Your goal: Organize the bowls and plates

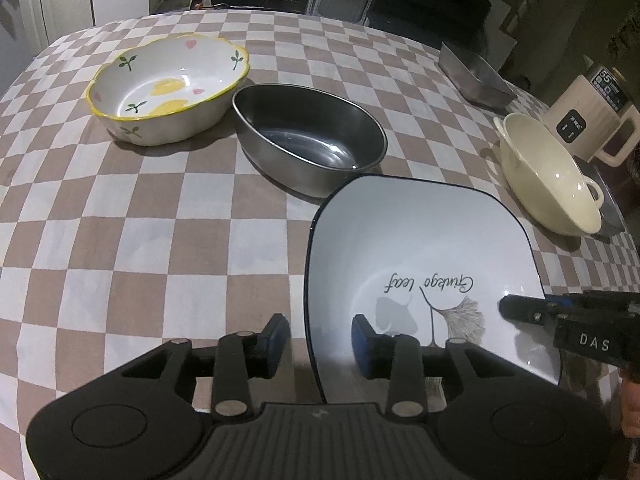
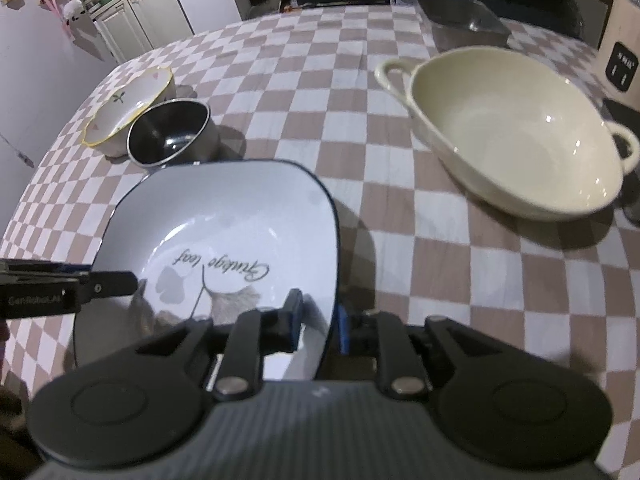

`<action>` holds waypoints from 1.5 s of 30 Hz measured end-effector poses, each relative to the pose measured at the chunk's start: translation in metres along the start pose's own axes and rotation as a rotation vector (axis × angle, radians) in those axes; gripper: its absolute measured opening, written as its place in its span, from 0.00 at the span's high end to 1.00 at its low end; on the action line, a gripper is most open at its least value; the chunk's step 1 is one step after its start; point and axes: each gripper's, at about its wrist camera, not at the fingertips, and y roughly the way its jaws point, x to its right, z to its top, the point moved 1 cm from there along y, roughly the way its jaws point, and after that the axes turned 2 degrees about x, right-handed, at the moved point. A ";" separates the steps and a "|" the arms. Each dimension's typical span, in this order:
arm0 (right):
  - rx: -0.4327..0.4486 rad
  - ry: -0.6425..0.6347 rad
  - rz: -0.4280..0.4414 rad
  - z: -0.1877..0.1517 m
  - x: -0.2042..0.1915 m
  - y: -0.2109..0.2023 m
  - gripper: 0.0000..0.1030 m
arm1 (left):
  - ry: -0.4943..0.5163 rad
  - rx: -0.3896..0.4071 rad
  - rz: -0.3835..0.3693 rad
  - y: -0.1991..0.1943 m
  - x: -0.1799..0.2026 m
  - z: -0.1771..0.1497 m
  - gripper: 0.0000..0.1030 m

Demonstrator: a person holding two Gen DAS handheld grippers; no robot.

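Observation:
A white square plate (image 1: pixel 420 240) with a dark rim and a ginkgo leaf print lies near the table's front; it also shows in the right wrist view (image 2: pixel 224 220). My left gripper (image 1: pixel 320 340) is open and straddles its left rim, one finger inside, one outside. My right gripper (image 2: pixel 318 320) is shut on the plate's right rim. A flowered yellow-rimmed bowl (image 1: pixel 168 88), a steel bowl (image 1: pixel 308 136) and a cream two-handled bowl (image 2: pixel 516 132) stand farther back.
The table has a brown and white checked cloth (image 1: pixel 140 240). A steel rectangular tray (image 1: pixel 476 76) stands at the far right. A beige kettle (image 1: pixel 592 112) stands behind the cream bowl. White cabinets (image 2: pixel 132 20) are beyond the table.

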 end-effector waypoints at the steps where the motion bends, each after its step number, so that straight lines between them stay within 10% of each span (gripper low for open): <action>1: 0.001 -0.005 0.000 -0.001 -0.001 0.000 0.75 | 0.003 -0.002 0.001 0.000 0.000 0.000 0.60; 6: -0.007 -0.012 -0.012 -0.004 -0.005 -0.001 0.64 | 0.009 0.001 0.011 0.001 0.001 0.000 0.23; 19: 0.047 -0.020 -0.006 -0.007 0.000 -0.015 0.01 | 0.052 0.060 0.062 -0.011 0.007 -0.002 0.00; 45: 0.337 0.038 -0.091 0.014 0.097 -0.117 0.00 | 0.087 0.227 0.030 -0.048 0.080 0.050 0.00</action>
